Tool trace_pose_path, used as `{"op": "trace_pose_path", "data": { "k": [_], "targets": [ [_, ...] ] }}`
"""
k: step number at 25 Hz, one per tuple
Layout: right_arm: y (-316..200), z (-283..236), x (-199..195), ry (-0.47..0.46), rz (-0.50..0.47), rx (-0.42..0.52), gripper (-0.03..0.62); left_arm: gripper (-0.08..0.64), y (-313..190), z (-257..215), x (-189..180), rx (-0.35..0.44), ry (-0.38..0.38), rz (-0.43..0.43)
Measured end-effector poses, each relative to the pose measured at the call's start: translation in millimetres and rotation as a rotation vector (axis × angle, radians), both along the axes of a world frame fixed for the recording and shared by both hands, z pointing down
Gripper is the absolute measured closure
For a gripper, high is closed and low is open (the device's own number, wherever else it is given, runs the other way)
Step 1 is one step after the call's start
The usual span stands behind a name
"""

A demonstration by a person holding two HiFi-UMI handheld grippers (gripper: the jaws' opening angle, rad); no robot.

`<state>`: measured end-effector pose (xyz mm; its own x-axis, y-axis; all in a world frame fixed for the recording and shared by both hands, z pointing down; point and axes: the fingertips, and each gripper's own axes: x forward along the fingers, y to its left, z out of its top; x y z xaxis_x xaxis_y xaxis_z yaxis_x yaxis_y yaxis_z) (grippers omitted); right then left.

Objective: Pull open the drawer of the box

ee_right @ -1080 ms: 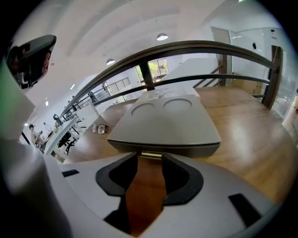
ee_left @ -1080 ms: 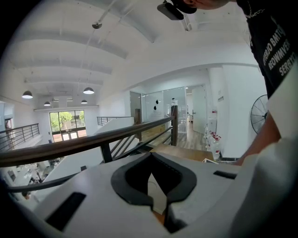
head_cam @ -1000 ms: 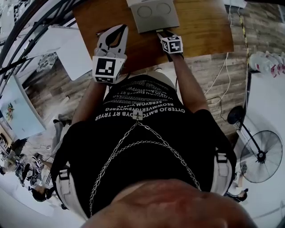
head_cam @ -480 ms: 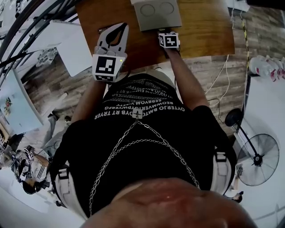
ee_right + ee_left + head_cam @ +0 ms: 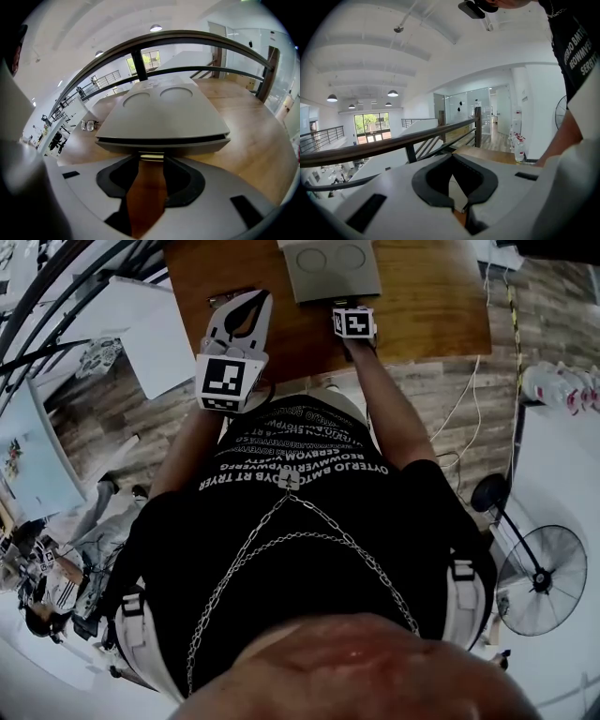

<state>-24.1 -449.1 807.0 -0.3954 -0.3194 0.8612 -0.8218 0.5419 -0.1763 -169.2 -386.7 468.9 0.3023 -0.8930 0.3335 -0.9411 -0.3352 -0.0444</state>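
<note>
The brown wooden table fills the twelve o'clock part of the head view. On it, near the edge closest to the person, lies the flat grey box with two round recesses in its lid.

The white left gripper hangs over the table at about eight o'clock from the box, well apart from it. Its jaws are closed tip to tip with nothing between them.

The right gripper is at six o'clock from the box, pointing steeply down at its front. Its jaws stand wide and have just closed a little. The box's shallow grey drawer front is still flush under the lid. Its small pale pull tab sits right at the jaw tips, and I see no sign of it being pinched yet.

The box looks like light, stiff plastic on smooth wood, so I expect the whole box to slide towards six o'clock unless it is braced. The tab is the only place to take hold. It is narrow and probably slick, so it wants a square, firm pinch and a level pull.
</note>
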Motion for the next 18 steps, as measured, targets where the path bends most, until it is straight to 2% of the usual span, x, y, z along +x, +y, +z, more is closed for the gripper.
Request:
{"op": "trace_pose_path", "data": {
  "k": [18],
  "targets": [
    [30.0,-5.7,19.4,-0.017,-0.006,0.005,0.43,0.554,32.4,-14.4,14.1,0.028,-0.014,-0.021]
  ]
}}
